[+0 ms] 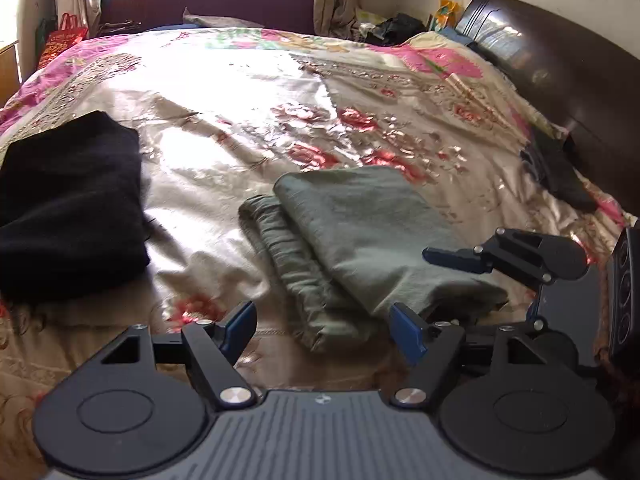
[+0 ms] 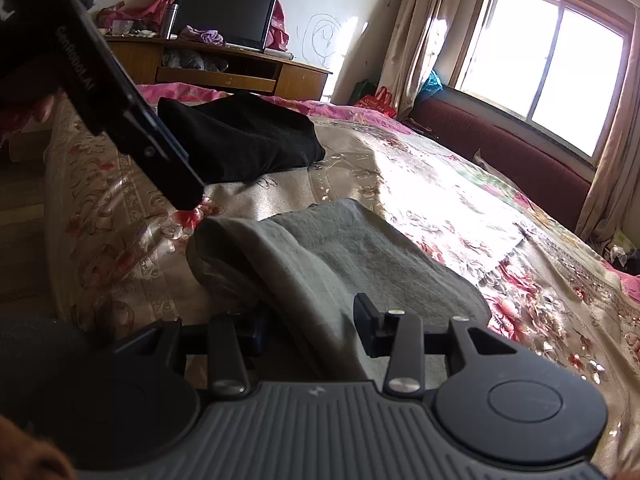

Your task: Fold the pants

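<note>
Grey-green cotton pants [image 1: 360,232] lie folded into a compact stack on the floral satin bedspread [image 1: 224,128], near the bed's front edge, so the folding looks nearly done; perhaps only a final tidy or setting aside remains. The left gripper [image 1: 322,332] hovers with its fingers spread wide, holding nothing. The right gripper [image 2: 312,322] has its fingers half closed around a fold of the pants. Its neighbour's casing reads "GenRobot.AI". A black folded garment [image 1: 68,204] lies well apart.
</note>
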A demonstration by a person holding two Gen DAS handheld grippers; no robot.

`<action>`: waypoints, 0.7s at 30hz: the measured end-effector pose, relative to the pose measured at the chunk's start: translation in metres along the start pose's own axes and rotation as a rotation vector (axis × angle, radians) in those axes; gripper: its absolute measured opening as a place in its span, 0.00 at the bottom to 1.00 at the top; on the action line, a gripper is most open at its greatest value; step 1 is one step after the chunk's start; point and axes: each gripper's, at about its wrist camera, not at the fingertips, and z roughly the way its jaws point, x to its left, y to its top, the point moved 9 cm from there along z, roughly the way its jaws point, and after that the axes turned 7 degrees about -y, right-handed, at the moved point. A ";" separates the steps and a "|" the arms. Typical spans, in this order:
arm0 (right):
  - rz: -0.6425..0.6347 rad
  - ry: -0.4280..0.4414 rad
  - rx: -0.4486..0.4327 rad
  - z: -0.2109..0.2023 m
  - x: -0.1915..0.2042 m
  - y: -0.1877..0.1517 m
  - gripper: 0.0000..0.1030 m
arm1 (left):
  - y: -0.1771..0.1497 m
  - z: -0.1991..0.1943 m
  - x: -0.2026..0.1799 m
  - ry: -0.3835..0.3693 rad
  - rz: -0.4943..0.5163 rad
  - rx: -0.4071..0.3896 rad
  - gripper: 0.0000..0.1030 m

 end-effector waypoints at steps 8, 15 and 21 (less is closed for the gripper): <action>0.001 -0.015 0.002 0.006 0.005 0.008 0.33 | 0.028 0.026 0.000 -0.063 -0.080 -0.085 0.83; 0.015 0.001 0.013 0.009 0.008 0.006 0.33 | 0.048 0.101 0.017 0.075 -0.047 0.030 0.61; 0.077 0.028 0.065 0.015 0.000 0.006 0.06 | 0.062 0.107 0.022 0.067 -0.062 0.045 0.27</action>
